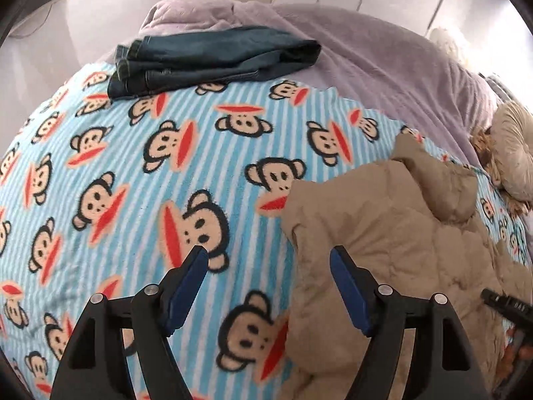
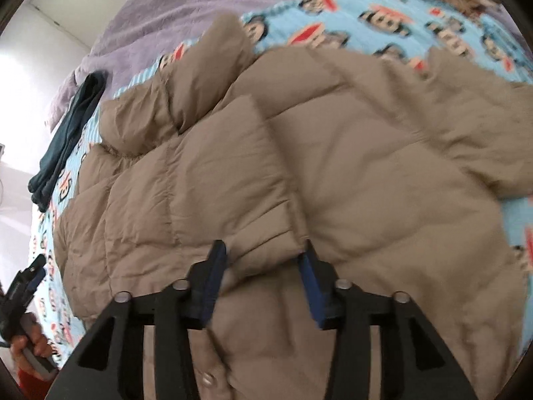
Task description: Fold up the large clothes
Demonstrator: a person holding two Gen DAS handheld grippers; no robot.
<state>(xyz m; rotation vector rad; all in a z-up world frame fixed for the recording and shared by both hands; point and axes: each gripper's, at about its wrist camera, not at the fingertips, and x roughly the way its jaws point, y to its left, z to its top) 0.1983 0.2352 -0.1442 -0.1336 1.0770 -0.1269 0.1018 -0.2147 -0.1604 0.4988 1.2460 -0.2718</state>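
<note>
A tan puffer jacket lies spread on the monkey-print blanket, its hood toward the far side. My right gripper hangs over the jacket's middle, open, and the cuff of a folded-in sleeve sits loosely between its blue pads. My left gripper is open and holds nothing, hovering over the blanket at the jacket's left edge. The right wrist view also shows the left gripper at the far left, held by a hand.
Folded dark jeans lie at the blanket's far edge, beside a purple cover. A beige cushion sits at the far right. White cupboards and a wall stand behind the bed.
</note>
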